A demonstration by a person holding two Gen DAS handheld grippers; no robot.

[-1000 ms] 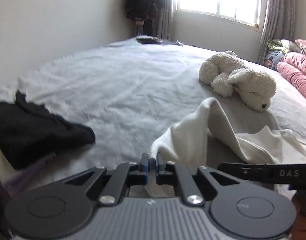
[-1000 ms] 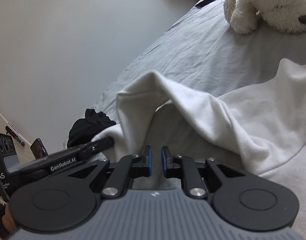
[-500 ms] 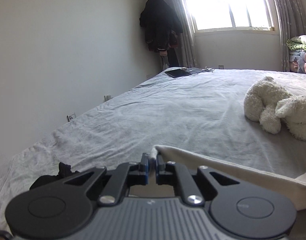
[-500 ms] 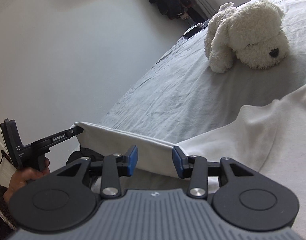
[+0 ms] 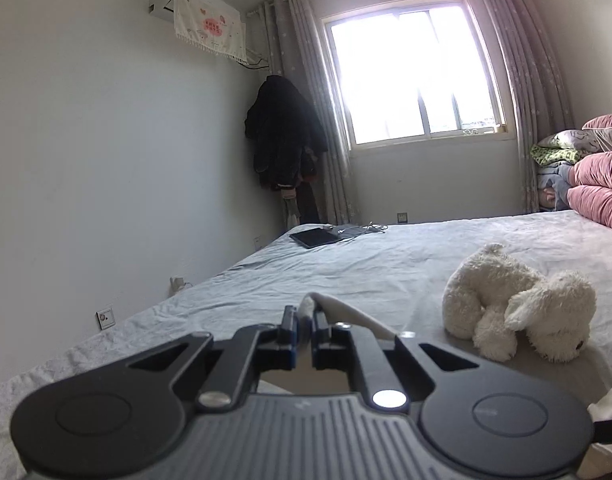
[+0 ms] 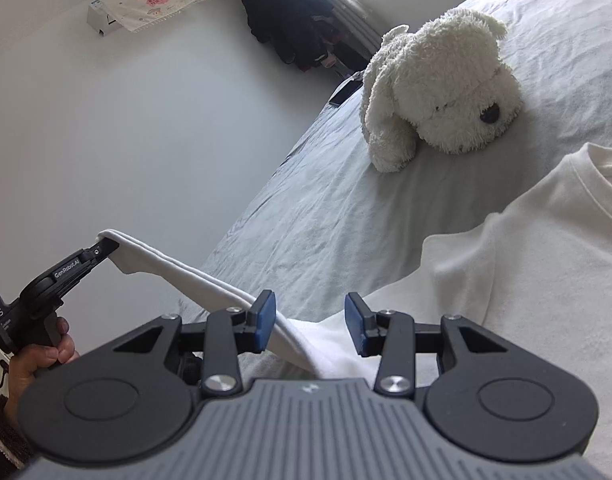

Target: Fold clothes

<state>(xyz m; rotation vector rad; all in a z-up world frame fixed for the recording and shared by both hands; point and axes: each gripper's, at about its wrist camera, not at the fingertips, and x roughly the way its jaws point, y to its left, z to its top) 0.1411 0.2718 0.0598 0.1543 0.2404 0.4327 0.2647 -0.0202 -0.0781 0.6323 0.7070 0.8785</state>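
Observation:
A white T-shirt [image 6: 526, 248] lies on the grey bed sheet [image 6: 326, 200], its collar at the right. My left gripper [image 5: 304, 334] is shut on a corner of the shirt [image 5: 308, 306] and holds it up in the air. In the right wrist view the left gripper [image 6: 106, 246] shows at the left, with the shirt's hem stretched taut from it down toward my right gripper [image 6: 309, 322]. My right gripper is open; the hem passes between its blue pads [image 6: 264, 320] without being clamped.
A white plush dog [image 5: 518, 304] lies on the bed ahead and right; it also shows in the right wrist view [image 6: 442, 84]. A dark tablet [image 5: 314, 237] and cables lie at the far edge. Pink bedding [image 5: 598, 192] is piled at the right. The wall is to the left.
My left gripper has lifted the shirt corner high, pulling the hem taut. My right gripper has opened wide and let go of the shirt. The black garment has left both views.

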